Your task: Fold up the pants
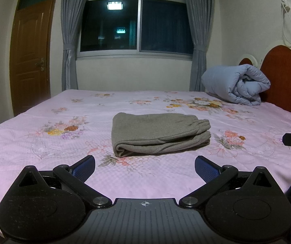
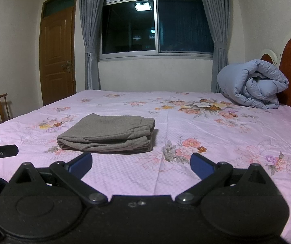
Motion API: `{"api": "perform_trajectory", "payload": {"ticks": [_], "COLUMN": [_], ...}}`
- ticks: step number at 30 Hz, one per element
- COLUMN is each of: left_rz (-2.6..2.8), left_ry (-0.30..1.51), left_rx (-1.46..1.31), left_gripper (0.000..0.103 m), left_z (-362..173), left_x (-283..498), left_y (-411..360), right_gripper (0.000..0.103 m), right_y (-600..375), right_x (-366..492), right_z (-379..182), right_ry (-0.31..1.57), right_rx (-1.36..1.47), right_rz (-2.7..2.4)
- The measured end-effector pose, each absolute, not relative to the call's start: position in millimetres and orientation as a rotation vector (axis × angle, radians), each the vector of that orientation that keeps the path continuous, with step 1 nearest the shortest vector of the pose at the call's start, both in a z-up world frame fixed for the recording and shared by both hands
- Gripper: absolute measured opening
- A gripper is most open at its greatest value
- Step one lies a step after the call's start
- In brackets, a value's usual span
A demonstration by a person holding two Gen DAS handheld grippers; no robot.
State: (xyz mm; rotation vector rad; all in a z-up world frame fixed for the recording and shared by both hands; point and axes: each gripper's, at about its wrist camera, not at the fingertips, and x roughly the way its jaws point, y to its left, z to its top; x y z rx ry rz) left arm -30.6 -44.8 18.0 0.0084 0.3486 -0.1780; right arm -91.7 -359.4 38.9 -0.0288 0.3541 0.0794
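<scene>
Pink floral bedsheet [image 1: 64, 109] covers a bed that fills the middle of both views, with a dark window [image 1: 135, 22] and grey curtains [image 1: 69, 40] on the far wall and a brown door [image 1: 31, 61] to the left. At the head of the bed a rolled blue duvet [image 1: 237, 83] leans against a reddish headboard [image 1: 283, 77], whose right side is cut off by the frame edge. A wooden chair [image 2: 0, 106] shows only in the right wrist view, partly cropped at the left border.

Grey pants [image 1: 159, 134] lie folded into a compact stack on the sheet, near the middle of the bed and just ahead of both grippers, touching neither. How many layers the stack has is hard to tell; only the rounded fold at the left end and bunched edges at the right end show.

Left gripper [image 1: 144, 167] has its blue-padded fingers [image 1: 84, 167] spread wide apart with nothing between them, hovering over bare sheet. Right gripper [image 2: 141, 165] is likewise spread wide and empty, the pants lying ahead and to its left. Each gripper appears in the other's view only as a dark sliver at the frame edge, too cropped to read. A dark shape at the lower right corner of the left wrist view cannot be identified.
</scene>
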Motion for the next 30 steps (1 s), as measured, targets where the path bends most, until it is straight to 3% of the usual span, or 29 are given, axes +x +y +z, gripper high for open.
{"api": "perform_trajectory", "payload": {"ticks": [30], "left_rz": [-0.15], "left_ry": [0.287], "left_rx": [-0.013], "left_gripper": [0.103], "left_z": [18.3], "left_x": [-39.0], "left_y": [-36.6], "right_gripper": [0.097], "right_y": [-359.9], "right_x": [-91.7], "right_z": [38.1], "right_ry": [0.362], "right_rx": [-0.026], "right_rz": [0.079]}}
